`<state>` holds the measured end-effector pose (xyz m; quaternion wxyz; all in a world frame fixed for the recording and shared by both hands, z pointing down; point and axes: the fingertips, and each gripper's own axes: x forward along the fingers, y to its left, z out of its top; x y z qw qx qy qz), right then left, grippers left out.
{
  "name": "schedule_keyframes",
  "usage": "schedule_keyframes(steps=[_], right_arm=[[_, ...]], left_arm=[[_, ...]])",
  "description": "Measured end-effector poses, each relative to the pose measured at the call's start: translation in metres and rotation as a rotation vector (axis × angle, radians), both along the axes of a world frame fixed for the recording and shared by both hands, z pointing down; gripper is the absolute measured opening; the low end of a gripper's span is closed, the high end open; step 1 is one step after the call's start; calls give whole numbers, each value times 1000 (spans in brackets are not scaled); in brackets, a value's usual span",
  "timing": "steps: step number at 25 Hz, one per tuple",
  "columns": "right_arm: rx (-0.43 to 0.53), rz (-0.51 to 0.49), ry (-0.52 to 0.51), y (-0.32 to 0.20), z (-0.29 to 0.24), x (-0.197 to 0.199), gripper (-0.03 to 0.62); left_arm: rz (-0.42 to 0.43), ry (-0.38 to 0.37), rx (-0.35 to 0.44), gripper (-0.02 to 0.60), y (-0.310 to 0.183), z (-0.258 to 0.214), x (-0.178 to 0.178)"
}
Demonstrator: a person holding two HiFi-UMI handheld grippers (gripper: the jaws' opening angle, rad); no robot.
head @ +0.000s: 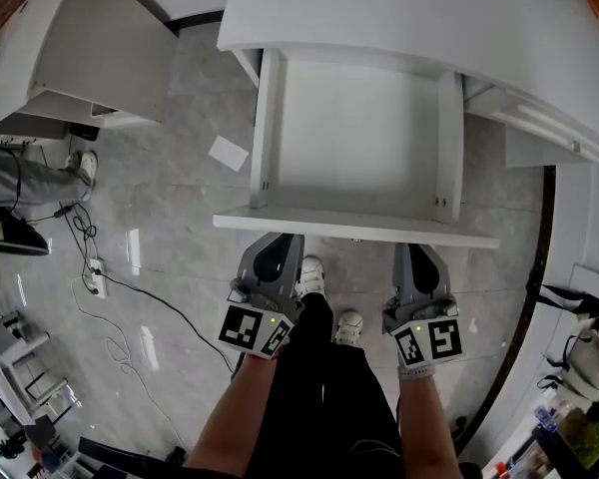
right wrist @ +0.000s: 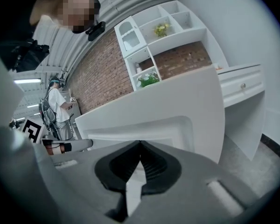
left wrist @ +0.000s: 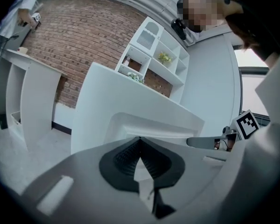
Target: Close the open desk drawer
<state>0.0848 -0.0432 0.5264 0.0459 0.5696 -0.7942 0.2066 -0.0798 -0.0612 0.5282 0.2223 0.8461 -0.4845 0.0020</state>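
Find drawer [head: 359, 230] pulled far out of desk [head: 379, 18], front panel straight ahead of both sets of fingertips

Read left gripper [head: 278, 243] as pinched fully together, nothing between the fingers. Read right gripper [head: 411, 251] the same: tips meeting, nothing held. Place them toward opposite ends of the panel, well apart from each other

Judge risks:
- uneven push, one side leading, likely to rack drawer on its rails and jam it partway
- narrow closed tips on a smooth painted face; off-square pressure could let them skid above or below the panel edge
- too hard a shove could slam drawer into desk and bounce it back out

Cannot settle:
- contact or a small gap between tips and panel; in head view the panel lip overhangs the tips, and both gripper views show only white face just beyond them
- no handle or knob visible on the panel
- far ends of rails lost under desk top
- right end of desk cut off at frame edge
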Motion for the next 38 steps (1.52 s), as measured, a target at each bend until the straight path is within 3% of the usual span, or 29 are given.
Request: schedule_keyframes(steps=[10,20,28,38], right_arm=[[25,72,14,-38,1,2,0],[64,85,2,-77,-1,7,0],[57,79,0,-107,-1,7,0],[41,91,-14,-130,0,9,0]], left_arm=[[85,-10,5,2,-38,1,2],[112,-1,28,2,-76,-1,8],[75,29,21,2,-106,-2,6],[77,10,0,2,-127,3,9]])
